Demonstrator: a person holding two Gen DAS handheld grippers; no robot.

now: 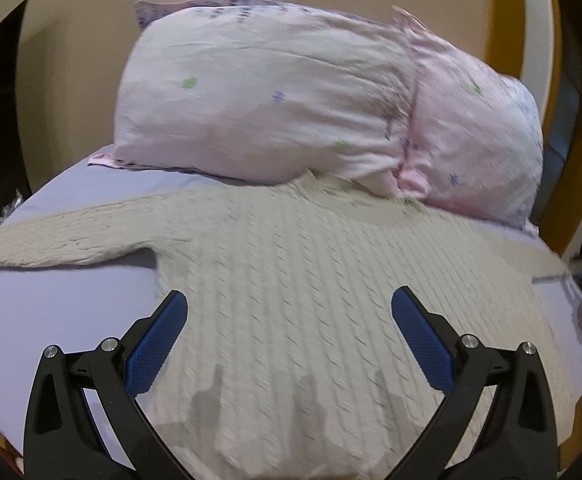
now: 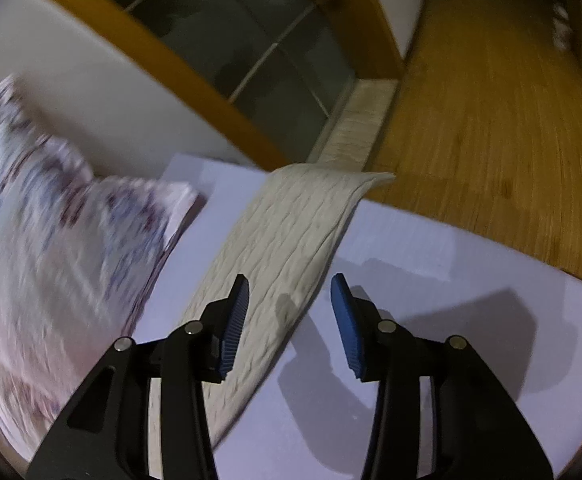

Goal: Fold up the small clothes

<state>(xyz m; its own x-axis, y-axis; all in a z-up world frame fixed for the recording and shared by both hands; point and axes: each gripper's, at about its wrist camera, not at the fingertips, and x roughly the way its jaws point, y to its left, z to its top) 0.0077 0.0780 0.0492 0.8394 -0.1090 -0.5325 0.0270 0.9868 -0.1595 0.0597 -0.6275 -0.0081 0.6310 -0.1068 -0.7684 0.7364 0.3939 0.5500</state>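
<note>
A cream cable-knit sweater lies flat on the lavender bed sheet, its collar toward the pillows and one sleeve stretched out to the left. My left gripper is open and empty, hovering over the sweater's body. In the right wrist view the other sleeve runs out to the bed's edge, its cuff hanging slightly over. My right gripper is open and empty just above this sleeve, near its right edge.
Two pink flowered pillows lie at the head of the bed against the beige wall; one shows in the right wrist view. A wooden floor lies beyond the bed's edge, with a wood-framed glass door behind.
</note>
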